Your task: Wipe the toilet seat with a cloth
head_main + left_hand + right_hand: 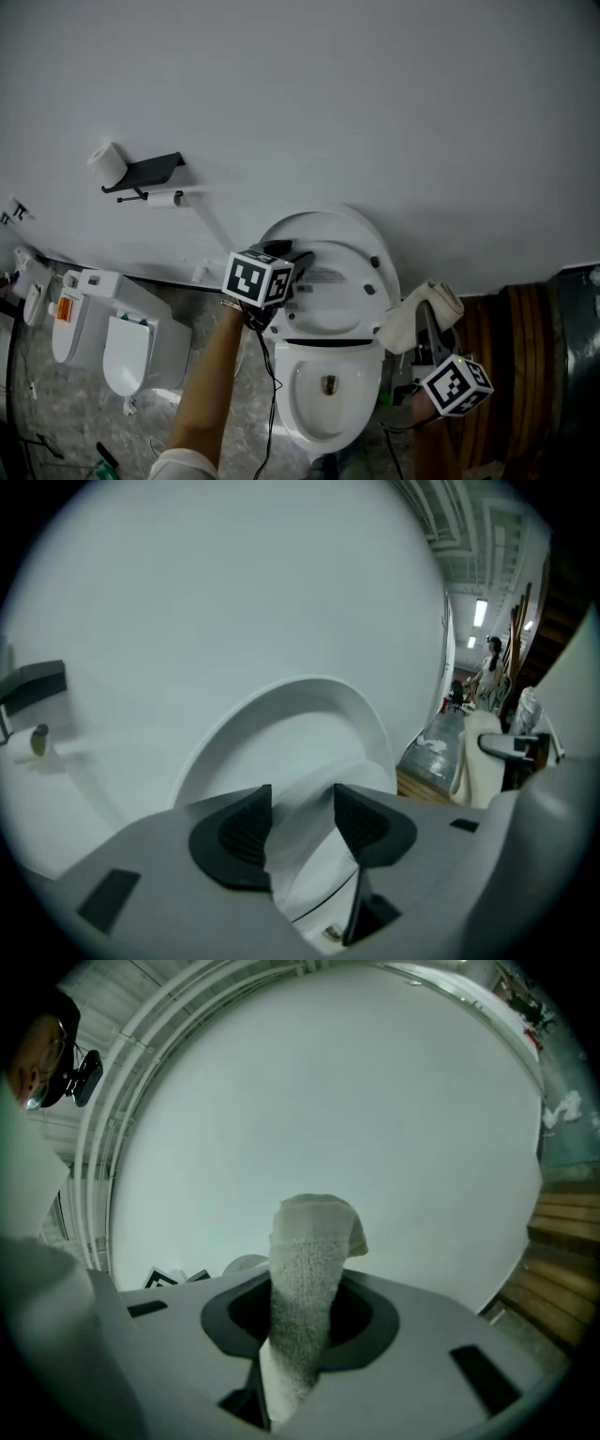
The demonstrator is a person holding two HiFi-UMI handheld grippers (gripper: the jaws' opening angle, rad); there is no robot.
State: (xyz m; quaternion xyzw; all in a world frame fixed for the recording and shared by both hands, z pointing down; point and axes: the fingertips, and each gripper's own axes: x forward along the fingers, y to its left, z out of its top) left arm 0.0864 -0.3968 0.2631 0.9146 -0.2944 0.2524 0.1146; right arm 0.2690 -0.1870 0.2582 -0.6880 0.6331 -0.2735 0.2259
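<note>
Toilet seat [285,398] lies down on the bowl, bottom centre of the head view, its long axis running from me toward the wall. Left, my left gripper [302,829] has jaws spread, an edge of the raised lid [333,281] loose between them. Right, my right gripper [300,1314] clamps the cloth [427,309], just beside the seat and nearer it. The seat's near end is hard to make out.

The white toilet seat [377,277] stands raised, almost upright, with its underside facing out. Its curved edge lies in the gap between the wide-apart jaws of the left gripper [302,827]. The off-white terry cloth [309,1269] is pinched between the jaws of the right gripper [305,1326] and sticks out beyond them, its tip folded over.
</note>
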